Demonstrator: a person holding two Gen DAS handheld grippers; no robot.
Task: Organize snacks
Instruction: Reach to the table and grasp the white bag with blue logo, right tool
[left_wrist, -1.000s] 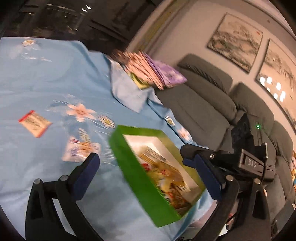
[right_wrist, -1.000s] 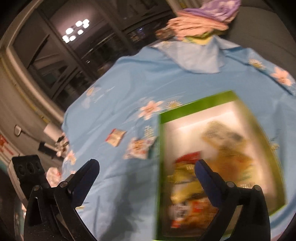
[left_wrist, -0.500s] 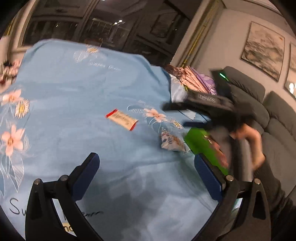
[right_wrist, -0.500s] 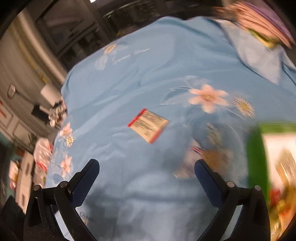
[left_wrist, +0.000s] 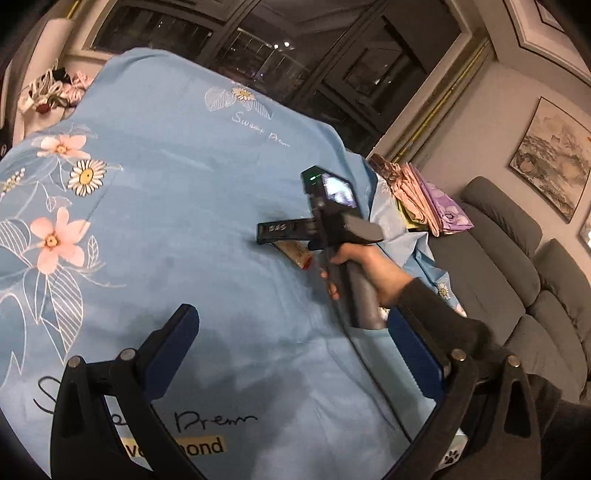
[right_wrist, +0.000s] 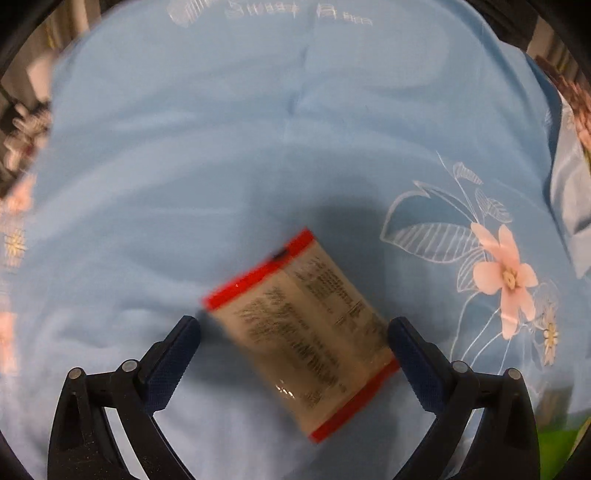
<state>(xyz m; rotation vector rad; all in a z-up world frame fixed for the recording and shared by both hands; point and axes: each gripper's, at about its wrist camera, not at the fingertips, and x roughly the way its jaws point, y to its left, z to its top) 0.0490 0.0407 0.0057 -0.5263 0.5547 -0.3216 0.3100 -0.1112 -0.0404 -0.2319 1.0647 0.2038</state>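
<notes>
Right wrist view shows the right gripper (right_wrist: 293, 334) spread-jawed over the red-edged snack packet (right_wrist: 306, 332) lying on the blue flowered cloth (right_wrist: 258, 147); next, seemingly, pinching it, while the left gripper (left_wrist: 291, 339) idles open nearby.

Cloth (left_wrist: 177, 206), far edge: "Sweet Prem"
Cloth, near edge: "Prem", "mond" on yellow strip
Right gripper (left_wrist: 284, 229): "DAS"
Snack packet (right_wrist: 306, 328): print unreadable

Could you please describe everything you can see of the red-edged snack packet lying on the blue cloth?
The snack packet is a flat, glossy beige pouch with a red sealed strip at each end and blurred dark print on its face. It lies flat and skewed on the blue floral cloth, between the open fingers of the right claw; whether a finger touches it is unclear. From the left wrist view it shows mostly hidden beneath that claw.
</notes>
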